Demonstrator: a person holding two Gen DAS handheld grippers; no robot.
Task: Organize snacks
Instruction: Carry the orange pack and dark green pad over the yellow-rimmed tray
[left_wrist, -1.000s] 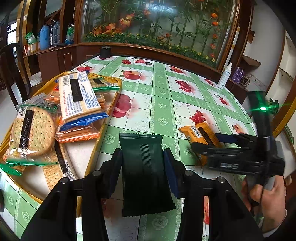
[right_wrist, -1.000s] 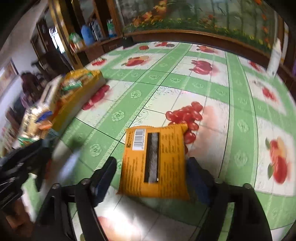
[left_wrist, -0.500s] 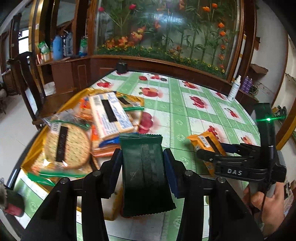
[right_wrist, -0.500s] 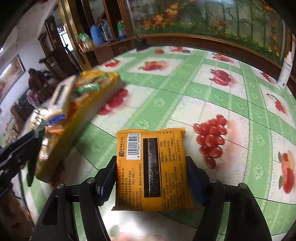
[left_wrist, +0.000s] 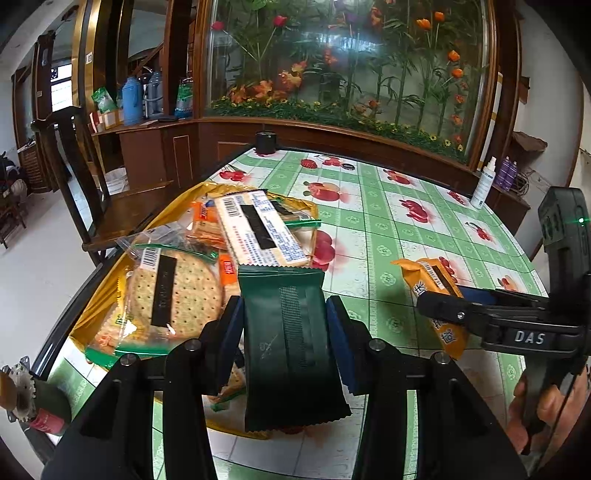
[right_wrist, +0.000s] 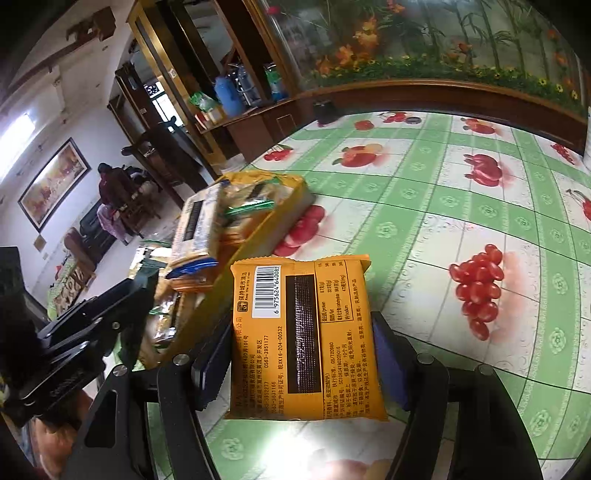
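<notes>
My left gripper (left_wrist: 284, 310) is shut on a dark green snack packet (left_wrist: 288, 343) and holds it above the near edge of a gold tray (left_wrist: 92, 306). The tray holds a round cracker bag (left_wrist: 173, 295), a long white and blue pack (left_wrist: 258, 232) and orange packs (left_wrist: 203, 221). My right gripper (right_wrist: 301, 354) is shut on an orange snack packet (right_wrist: 306, 332), barcode side up, lifted off the table beside the tray's wall (right_wrist: 258, 236). In the left wrist view the right gripper (left_wrist: 443, 295) and its orange packet (left_wrist: 428, 273) are at the right. The left gripper (right_wrist: 140, 291) shows at the left edge of the right wrist view.
The table (left_wrist: 406, 229) has a green checked cloth with fruit prints. A white spray bottle (left_wrist: 484, 184) stands at its far right edge and a small black pot (left_wrist: 266, 142) at its far edge. A wooden chair (left_wrist: 74, 166) stands left of the tray.
The right jaws closed on the orange packet and raised it off the table. The left gripper carried the green packet up and over toward the tray.
</notes>
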